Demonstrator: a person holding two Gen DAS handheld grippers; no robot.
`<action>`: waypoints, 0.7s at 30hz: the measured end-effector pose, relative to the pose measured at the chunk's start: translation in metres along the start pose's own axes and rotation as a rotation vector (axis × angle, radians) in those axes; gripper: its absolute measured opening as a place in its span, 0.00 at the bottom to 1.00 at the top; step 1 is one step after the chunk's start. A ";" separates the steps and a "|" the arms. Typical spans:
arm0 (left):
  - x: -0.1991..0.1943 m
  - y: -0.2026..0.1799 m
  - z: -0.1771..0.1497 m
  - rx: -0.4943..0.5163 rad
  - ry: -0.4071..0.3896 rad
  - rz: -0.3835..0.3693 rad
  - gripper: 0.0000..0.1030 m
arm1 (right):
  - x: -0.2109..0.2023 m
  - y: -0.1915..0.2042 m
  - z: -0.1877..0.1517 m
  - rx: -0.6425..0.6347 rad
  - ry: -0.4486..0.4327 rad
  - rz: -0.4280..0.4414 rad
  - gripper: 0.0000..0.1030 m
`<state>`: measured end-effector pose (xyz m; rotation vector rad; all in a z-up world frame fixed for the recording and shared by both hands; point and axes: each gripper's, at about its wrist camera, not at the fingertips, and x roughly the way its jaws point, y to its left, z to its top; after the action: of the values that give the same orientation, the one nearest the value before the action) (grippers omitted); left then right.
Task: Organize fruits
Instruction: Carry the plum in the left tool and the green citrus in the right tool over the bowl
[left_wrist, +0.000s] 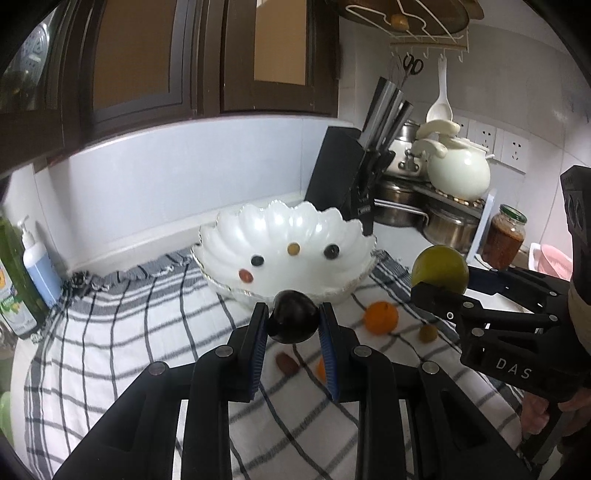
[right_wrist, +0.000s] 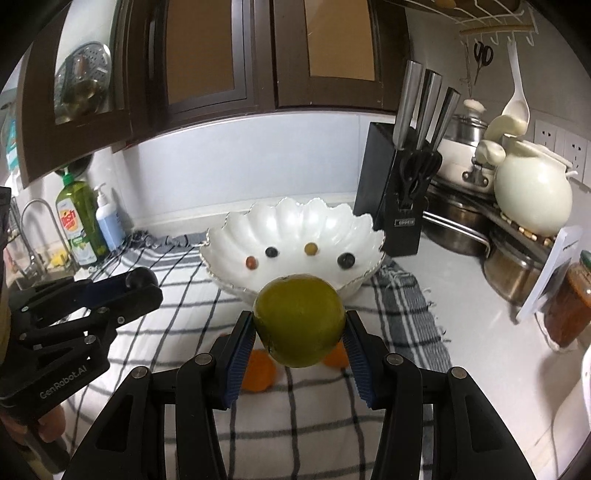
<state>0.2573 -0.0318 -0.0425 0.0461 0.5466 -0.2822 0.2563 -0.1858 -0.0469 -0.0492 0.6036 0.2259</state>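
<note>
Gripping one fruit apiece, both tongs hang above the checked cloth (left_wrist: 110, 332) short of the bowl. The left gripper (left_wrist: 293, 325) is closed on a dark plum (left_wrist: 293, 321), pinched between its blue pads; the right gripper (right_wrist: 299, 332) is closed on a green fruit (right_wrist: 299, 321), also caught at its widest part between the pads.

Slipping looks like the main risk. Both fruits are round and smooth, and each is held only by two narrow pads at its sides, so a tilt or a jolt could roll either one out and drop it onto the cloth, where it could run toward the counter edge. The two tools also sit close side by side, so they could knock together on the way to the bowl. Releasing from too high could make a fruit bounce off the hard, sloping wall.

The scalloped white bowl (left_wrist: 229, 236) lies just ahead of both pairs of fingertips, and four small fruits rest inside it on the far slope. Below and beyond the left fingertips lie an orange (left_wrist: 382, 317), a small olive-coloured fruit (left_wrist: 428, 333) and a small reddish one (left_wrist: 287, 362); another orange piece is partly hidden behind the left gripper's right-hand finger. The plum is glossy and near black; the green fruit is dull yellow-green and much larger.
</note>
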 end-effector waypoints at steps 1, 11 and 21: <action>0.001 0.000 0.003 0.002 -0.007 0.004 0.27 | 0.001 -0.001 0.004 0.002 -0.004 -0.003 0.48; 0.017 0.006 0.032 0.035 -0.058 0.044 0.27 | 0.019 -0.004 0.037 -0.013 -0.032 0.006 0.48; 0.050 0.016 0.055 0.010 -0.015 0.042 0.27 | 0.061 -0.012 0.065 -0.015 0.020 0.020 0.48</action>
<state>0.3307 -0.0352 -0.0219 0.0646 0.5285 -0.2441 0.3435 -0.1782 -0.0282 -0.0603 0.6224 0.2499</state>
